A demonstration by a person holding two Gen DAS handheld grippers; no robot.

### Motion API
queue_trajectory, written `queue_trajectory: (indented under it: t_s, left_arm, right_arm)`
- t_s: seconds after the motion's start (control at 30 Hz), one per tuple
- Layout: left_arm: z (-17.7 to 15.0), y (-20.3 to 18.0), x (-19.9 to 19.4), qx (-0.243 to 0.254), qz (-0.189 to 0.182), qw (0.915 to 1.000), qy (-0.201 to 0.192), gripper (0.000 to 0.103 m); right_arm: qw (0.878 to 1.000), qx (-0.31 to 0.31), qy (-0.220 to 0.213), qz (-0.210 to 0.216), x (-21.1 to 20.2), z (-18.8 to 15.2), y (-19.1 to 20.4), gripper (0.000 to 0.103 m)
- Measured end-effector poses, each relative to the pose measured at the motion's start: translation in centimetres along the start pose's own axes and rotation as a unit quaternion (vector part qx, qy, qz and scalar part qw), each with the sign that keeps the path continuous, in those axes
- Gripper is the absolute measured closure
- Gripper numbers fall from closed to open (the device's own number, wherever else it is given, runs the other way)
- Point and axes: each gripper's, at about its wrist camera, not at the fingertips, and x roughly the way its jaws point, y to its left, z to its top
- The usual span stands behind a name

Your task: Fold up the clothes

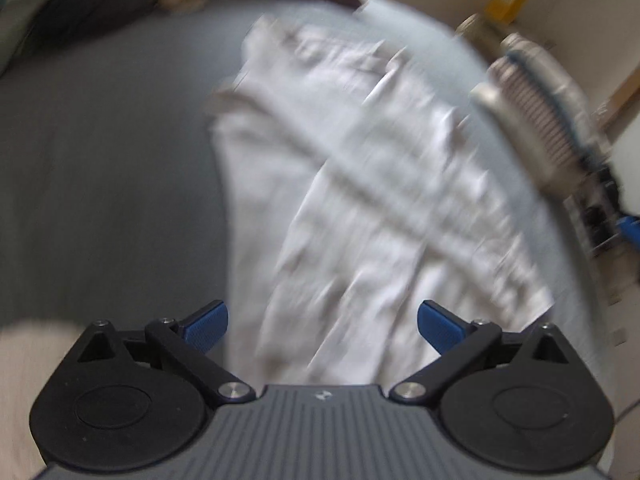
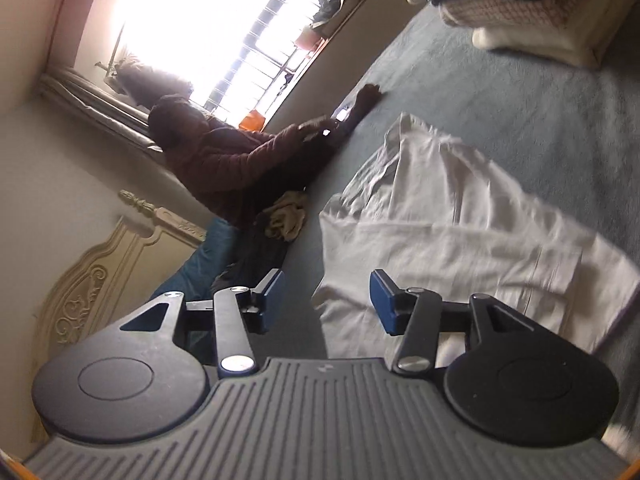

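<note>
A white garment (image 1: pixel 360 184) lies crumpled and spread out on a blue-grey bedspread (image 1: pixel 120 168); the left wrist view is motion-blurred. My left gripper (image 1: pixel 322 326) hovers above the garment's near end, open, with nothing between its blue pads. In the right wrist view the same white garment (image 2: pixel 452 232) lies on the bedspread (image 2: pixel 500 92). My right gripper (image 2: pixel 328 300) is open beside the garment's near corner, holding nothing.
A person in a dark red jacket (image 2: pixel 224 160) leans on the bed's far edge below a barred window (image 2: pixel 240 32). Folded bedding and pillows (image 2: pixel 528 8) are stacked at one end. Dark and tan clothes (image 2: pixel 284 220) lie by an ornate headboard (image 2: pixel 104 272). A striped object (image 1: pixel 540 112) is at the bed's right edge.
</note>
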Motion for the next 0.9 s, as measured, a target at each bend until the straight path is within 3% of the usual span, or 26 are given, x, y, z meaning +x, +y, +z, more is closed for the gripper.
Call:
queue_trajectory:
  t_s: [0.17,0.4,0.5,0.6,0.7,0.77,0.83,0.9]
  left_arm:
    - [-2.7,1.9,1.0,-0.04,0.005,0.9991,0.014,0.002]
    - [-4.7,1.1,2.9,0.009,0.028,0.9994,0.02,0.002]
    - [-4.9,1.2,3.0,0.002,0.02,0.9995,0.024,0.01]
    - [-4.9,1.7,3.3,-0.002,0.018,0.9993,0.032,0.021]
    - [-4.9,2.4,3.8,-0.012,0.016,0.999,0.04,0.038]
    - [-5.0,2.9,4.1,-0.021,0.014,0.9986,0.046,0.062]
    - [-5.1,3.4,4.2,-0.03,0.013,0.9981,0.051,0.072]
    - [-5.1,3.8,4.2,-0.038,0.008,0.9979,0.053,0.075]
  right_arm:
    - [0.995,0.086,0.042,0.026,1.9,-4.9,-1.8,0.054]
    - [0.984,0.122,0.111,-0.062,6.2,-9.1,-1.8,0.053]
    - [0.975,0.138,0.14,-0.1,8.0,-10.9,-1.8,0.053]
    - [0.964,0.152,0.169,-0.137,9.8,-12.7,-1.8,0.053]
    - [0.962,0.194,0.141,-0.134,9.2,-12.5,-2.3,0.053]
    - [0.958,0.222,0.122,-0.132,8.9,-12.4,-2.6,0.053]
    - [0.953,0.254,0.107,-0.127,8.8,-12.5,-3.1,0.053]
    - [0.949,0.27,0.104,-0.129,9.0,-12.9,-3.2,0.053]
